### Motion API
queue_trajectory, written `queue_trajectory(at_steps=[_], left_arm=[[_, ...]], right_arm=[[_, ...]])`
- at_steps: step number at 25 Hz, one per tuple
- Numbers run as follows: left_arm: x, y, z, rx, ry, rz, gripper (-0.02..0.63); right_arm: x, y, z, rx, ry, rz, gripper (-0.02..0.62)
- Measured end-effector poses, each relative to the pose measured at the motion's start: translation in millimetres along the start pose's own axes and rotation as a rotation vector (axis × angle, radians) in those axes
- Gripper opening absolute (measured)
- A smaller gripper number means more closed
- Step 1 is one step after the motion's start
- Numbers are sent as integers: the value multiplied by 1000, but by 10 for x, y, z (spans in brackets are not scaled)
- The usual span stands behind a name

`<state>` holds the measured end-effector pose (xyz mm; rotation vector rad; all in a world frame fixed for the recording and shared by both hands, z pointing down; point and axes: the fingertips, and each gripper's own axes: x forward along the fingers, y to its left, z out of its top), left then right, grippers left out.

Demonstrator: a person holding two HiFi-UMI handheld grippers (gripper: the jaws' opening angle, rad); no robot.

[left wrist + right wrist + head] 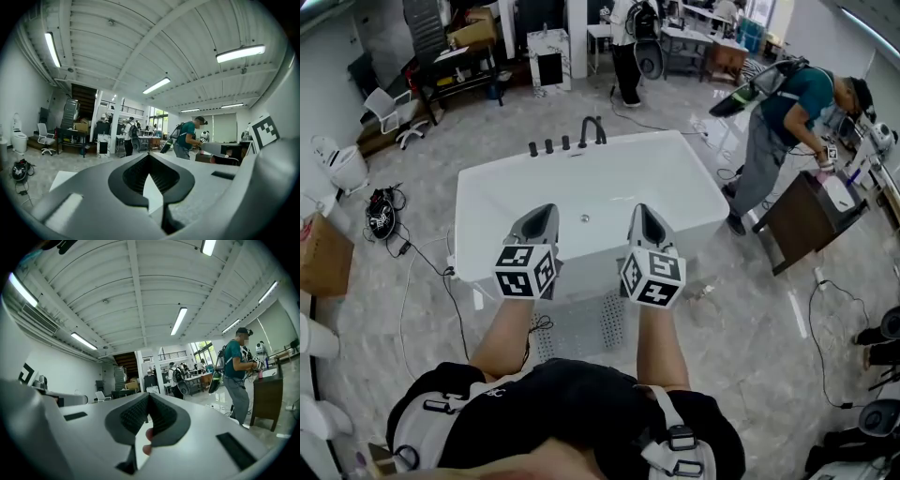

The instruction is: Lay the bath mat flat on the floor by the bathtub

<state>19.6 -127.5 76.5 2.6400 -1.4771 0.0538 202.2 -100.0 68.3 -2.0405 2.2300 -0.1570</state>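
**Both grippers closed above the tub**

My left gripper (546,211) and right gripper (641,210) are each pressed together and empty, side by side over the white bathtub (487,183). The grey bath mat (581,328) lies flat on the floor (750,328), just beside the tub's near side.

The bathtub (581,192) is white, the floor (750,319) grey-veined, the bath mat (581,330) pale grey with dotted bands, the left gripper (547,211) and right gripper (641,211) grey with black-and-white square markers.
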Motion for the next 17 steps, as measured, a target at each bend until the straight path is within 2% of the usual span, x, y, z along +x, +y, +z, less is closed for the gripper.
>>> queue_trajectory(at_steps=[17], left_arm=[[151,133,145,9,-14,29,3]], right_arm=[[275,52,69,-52,-6,24,5]])
